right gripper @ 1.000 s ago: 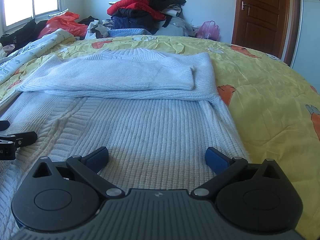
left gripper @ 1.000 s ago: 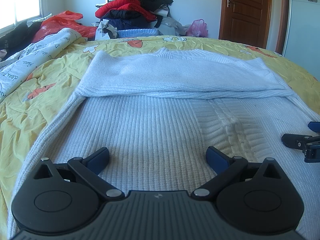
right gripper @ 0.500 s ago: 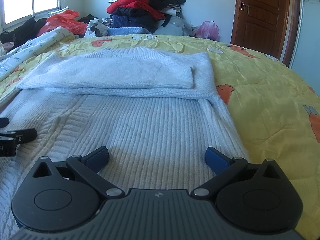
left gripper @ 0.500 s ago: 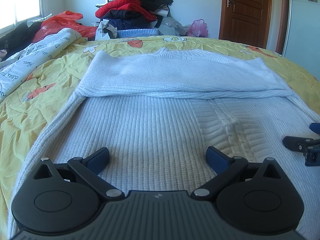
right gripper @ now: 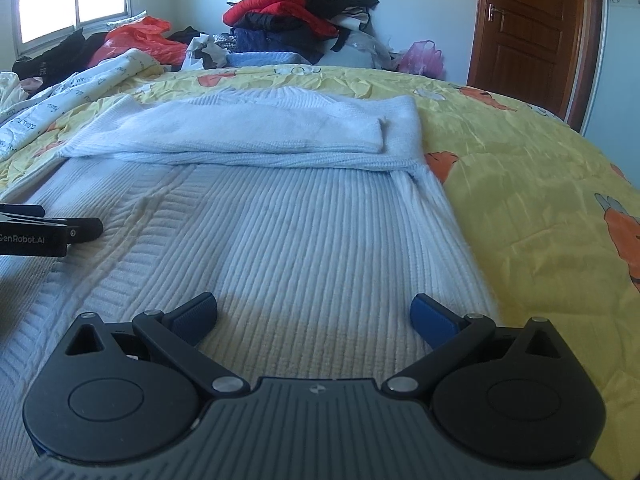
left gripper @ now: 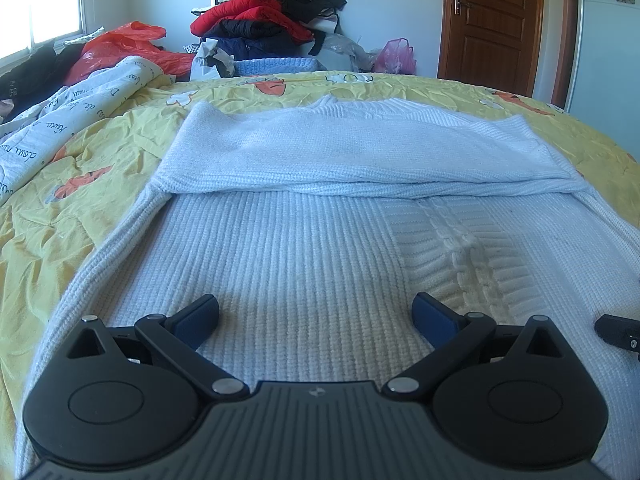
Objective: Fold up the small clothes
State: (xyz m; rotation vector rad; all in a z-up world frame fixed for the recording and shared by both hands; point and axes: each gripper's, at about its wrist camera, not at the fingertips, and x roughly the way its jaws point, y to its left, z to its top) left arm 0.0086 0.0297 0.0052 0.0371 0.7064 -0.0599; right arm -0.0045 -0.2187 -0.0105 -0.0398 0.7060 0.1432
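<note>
Left wrist view first: the left tongs hang low over the white knit sweater, blue pads spread wide with nothing between them. The sweater lies flat on the yellow bedspread directly ahead of both tools, with its sleeves already folded across the chest in a band far ahead of the pads. Off to the right of the left tongs, the tip of the other tool just shows.

Over on the right wrist view, the right tongs are equally wide and empty, sitting over the sweater's ribbed body close to its right-hand edge, the bedspread beginning just beyond the right pad. The left tool pokes in from the left.

The step in hand looks like taking the near hem for a fold up toward that sleeve band. To do it well, each pair of tongs wants a bite near its own outer corner of the hem, through both layers of knit, not the top one alone. The lift should be level and together, so the heavy knit doesn't sag in the middle, and it should land square on the band.
</note>
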